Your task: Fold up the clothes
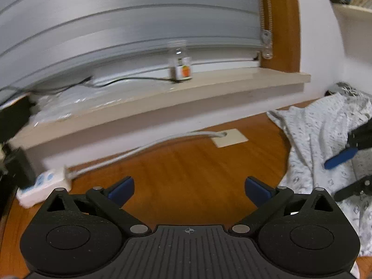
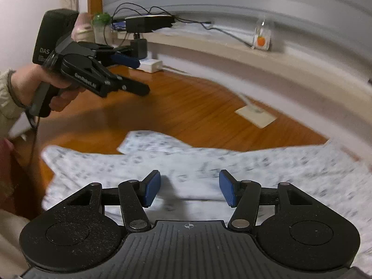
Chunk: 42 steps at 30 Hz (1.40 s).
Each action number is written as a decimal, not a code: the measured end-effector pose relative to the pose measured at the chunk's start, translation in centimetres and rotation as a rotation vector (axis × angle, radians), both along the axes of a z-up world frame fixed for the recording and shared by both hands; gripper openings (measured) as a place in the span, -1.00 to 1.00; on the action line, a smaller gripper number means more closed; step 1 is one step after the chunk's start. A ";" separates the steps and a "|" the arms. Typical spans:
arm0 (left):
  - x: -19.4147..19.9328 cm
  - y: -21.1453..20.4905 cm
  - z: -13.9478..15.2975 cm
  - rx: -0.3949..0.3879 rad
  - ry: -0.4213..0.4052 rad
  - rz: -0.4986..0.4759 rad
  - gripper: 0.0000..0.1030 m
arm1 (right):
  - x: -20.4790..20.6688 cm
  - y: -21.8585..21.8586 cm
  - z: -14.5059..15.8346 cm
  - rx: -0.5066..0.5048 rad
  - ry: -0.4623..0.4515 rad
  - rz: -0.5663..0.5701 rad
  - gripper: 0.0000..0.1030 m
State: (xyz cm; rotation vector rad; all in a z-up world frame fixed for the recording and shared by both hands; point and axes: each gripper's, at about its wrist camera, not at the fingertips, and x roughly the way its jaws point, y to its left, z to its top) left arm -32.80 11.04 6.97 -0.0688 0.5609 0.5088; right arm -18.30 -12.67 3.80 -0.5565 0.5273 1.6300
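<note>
A pale garment (image 2: 209, 162) with a small grey print lies spread and rumpled on the wooden floor (image 2: 186, 107). My right gripper (image 2: 190, 190) hovers over it, its blue pads apart and nothing pinched between them. In the left wrist view the same garment (image 1: 320, 139) lies at the right, with the right gripper (image 1: 344, 160) above it at the frame's edge. My left gripper (image 1: 189, 190) is open over bare floor (image 1: 186, 162), to the left of the cloth. From the right wrist view a hand holds the left gripper (image 2: 139, 75) above the floor.
A low beige sill (image 1: 209, 88) runs along the wall under closed blinds and carries a small bottle (image 1: 182, 66) with an orange label and a black cable. A white power strip (image 1: 44, 186) and a floor outlet plate (image 1: 230, 138) lie on the floor.
</note>
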 end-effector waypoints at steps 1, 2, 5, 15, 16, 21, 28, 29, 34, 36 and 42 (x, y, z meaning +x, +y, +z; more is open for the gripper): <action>-0.4 0.2 0.0 -0.008 -0.010 0.004 0.97 | -0.1 0.1 -0.2 -0.009 0.009 -0.002 0.08; -0.8 0.3 0.1 -0.015 -0.019 0.008 0.97 | -0.2 0.2 -0.4 -0.019 0.000 0.005 0.08; -1.1 0.0 -0.4 -0.011 -0.012 -0.001 0.97 | -0.6 0.8 -1.1 -0.048 -0.047 0.024 -0.05; 0.7 -1.6 -1.5 -0.024 -0.028 -0.061 0.97 | 1.4 -2.7 1.6 0.140 -0.118 -0.093 -0.98; 1.2 -1.8 -1.6 -0.027 -0.024 -0.075 0.97 | 2.2 -3.4 2.2 0.161 -0.121 -0.119 -0.98; 3.4 -2.9 -2.6 -0.053 -0.003 -0.146 0.97 | 7.2 -7.5 5.4 0.246 -0.155 -0.283 -0.98; 4.9 -4.9 -3.7 -0.099 0.001 -0.260 0.98 | 17.6 -14.3 7.1 0.296 -0.317 -0.746 -0.98; 5.0 -5.2 -3.7 -0.103 0.002 -0.278 0.97 | 19.3 -14.9 6.5 0.263 -0.244 -0.794 -0.96; 5.0 -7.3 -3.5 -0.063 0.001 -0.329 0.93 | 22.8 -16.0 1.6 0.126 -0.041 -0.844 -0.80; 5.6 -7.5 -3.4 -0.062 0.008 -0.325 0.89 | 22.3 -15.7 0.0 0.106 -0.067 -0.828 -0.72; 8.7 -7.2 -4.4 -0.098 0.088 -0.320 0.46 | 21.9 -14.5 -1.6 0.131 -0.064 -0.821 -0.66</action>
